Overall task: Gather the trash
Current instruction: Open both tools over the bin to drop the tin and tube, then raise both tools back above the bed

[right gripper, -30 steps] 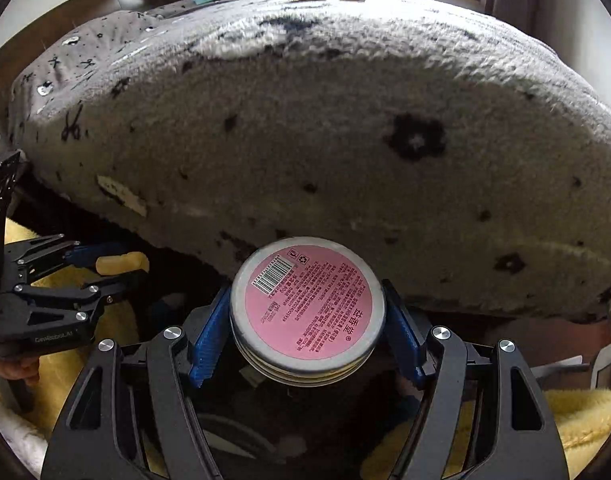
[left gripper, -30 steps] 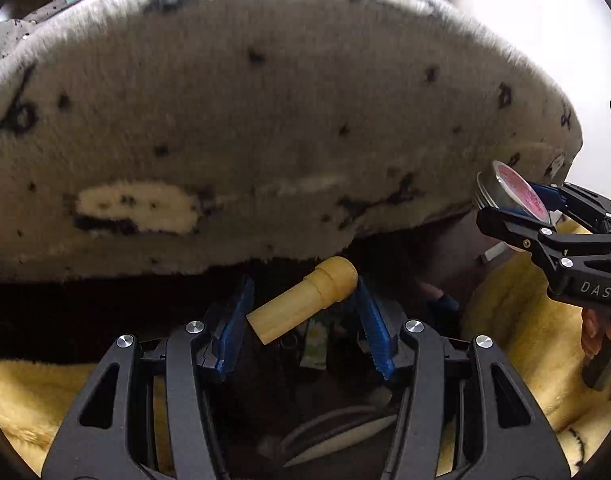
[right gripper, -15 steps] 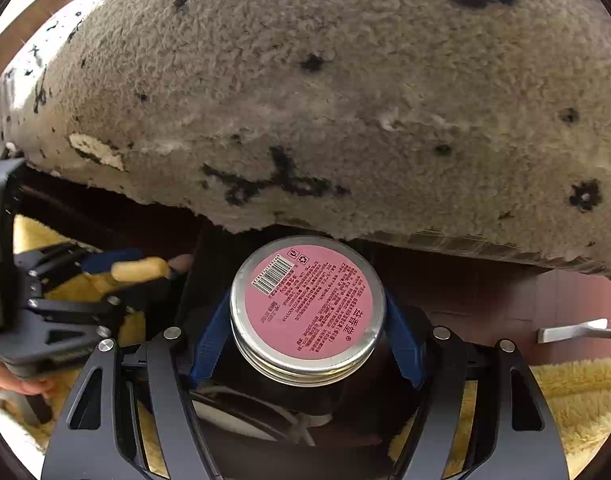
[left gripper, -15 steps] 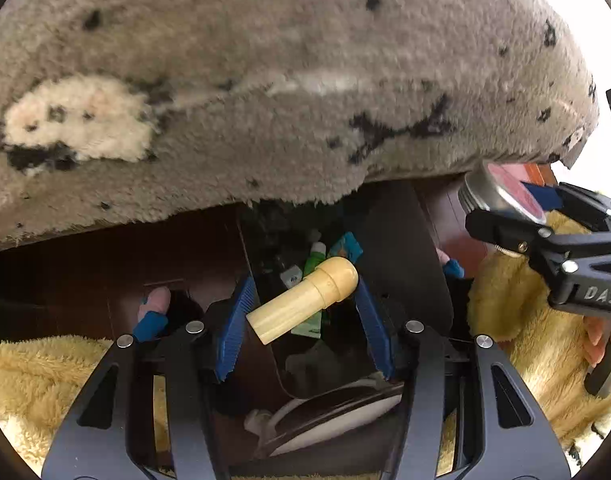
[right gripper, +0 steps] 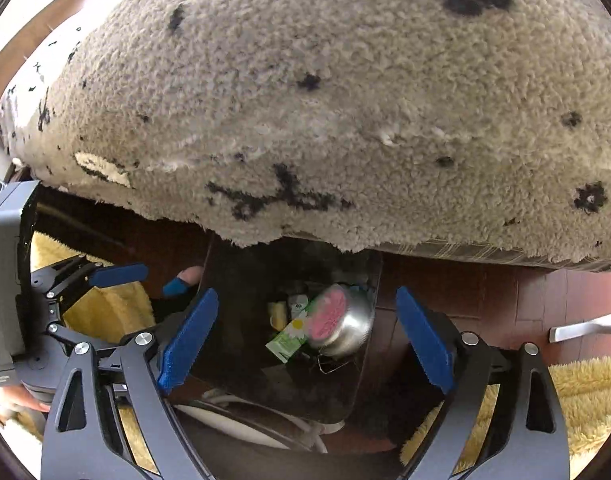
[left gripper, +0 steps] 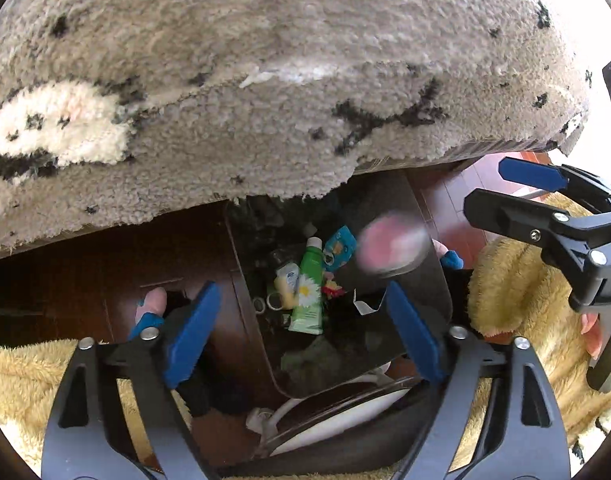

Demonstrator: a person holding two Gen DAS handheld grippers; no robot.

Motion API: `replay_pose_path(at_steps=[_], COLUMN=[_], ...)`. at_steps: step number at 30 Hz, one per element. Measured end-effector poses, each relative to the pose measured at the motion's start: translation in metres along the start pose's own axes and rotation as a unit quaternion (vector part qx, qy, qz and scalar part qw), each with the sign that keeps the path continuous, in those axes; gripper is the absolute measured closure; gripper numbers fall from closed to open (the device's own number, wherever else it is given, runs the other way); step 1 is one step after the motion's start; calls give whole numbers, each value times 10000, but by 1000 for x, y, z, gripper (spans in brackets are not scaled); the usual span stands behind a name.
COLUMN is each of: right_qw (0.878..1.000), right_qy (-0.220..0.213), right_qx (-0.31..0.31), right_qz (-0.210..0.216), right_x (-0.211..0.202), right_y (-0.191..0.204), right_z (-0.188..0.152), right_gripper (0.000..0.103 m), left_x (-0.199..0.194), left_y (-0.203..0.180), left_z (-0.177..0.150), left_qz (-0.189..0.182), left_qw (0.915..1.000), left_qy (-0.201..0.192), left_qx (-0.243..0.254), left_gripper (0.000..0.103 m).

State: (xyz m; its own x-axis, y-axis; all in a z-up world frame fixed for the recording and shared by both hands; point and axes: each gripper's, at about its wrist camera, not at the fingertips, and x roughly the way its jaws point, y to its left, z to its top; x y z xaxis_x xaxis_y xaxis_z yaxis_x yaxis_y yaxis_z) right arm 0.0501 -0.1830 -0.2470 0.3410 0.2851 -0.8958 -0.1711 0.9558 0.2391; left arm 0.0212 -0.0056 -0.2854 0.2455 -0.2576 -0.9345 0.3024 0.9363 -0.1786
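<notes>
Pink-labelled metal tin (right gripper: pixel 337 320), its print blurred past reading, is seemingly mid-fall into the dark bin (right gripper: pixel 361 392) below the right gripper (right gripper: pixel 305 340), beside a green daisy tube (left gripper: pixel 309 300). Both grippers' jaws are opening, empty; left gripper (left gripper: pixel 301 336).

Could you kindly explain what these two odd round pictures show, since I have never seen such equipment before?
A person holds a two-finger gripper in each hand; a fisheye camera on each looks along its blue-padded fingers. One picture is from the left gripper, the other from the right gripper. Both point down into a dark trash bin beside a shaggy grey blanket. Both grippers' jaws are opening and hold nothing. A blurred pink-labelled round tin is dropping into the bin, onto a green tube and other small litter. The right gripper also shows at the edge of the left picture.
</notes>
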Motion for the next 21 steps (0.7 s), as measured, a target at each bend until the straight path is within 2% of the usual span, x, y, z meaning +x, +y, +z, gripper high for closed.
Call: replay_pose_path(at_steps=[4,11,17,21], right_qw=[9999,9979,9911,9790], right_qy=[-70,-636,-1229,-1846], right_qx=[105,-34,-393,-607], right_qz=[1,-67,-331,-615], right_x=[-5,-42,-97,-147], right_y=[-8,-6,8,8], right_z=[1,9,34,67], right_gripper=[11,11,11,8], left_x=[-5,-37,-95,-139], left_y=[5,7,8,4], left_z=[0,10,32,61], left_qz=[-4,234,340,500], left_qw=[9999,9983,9937,9878], left_qy=[-70,-524,-1063,-1445], left_qx=[-123,-49,71,292], left_gripper=[14,11,11,11])
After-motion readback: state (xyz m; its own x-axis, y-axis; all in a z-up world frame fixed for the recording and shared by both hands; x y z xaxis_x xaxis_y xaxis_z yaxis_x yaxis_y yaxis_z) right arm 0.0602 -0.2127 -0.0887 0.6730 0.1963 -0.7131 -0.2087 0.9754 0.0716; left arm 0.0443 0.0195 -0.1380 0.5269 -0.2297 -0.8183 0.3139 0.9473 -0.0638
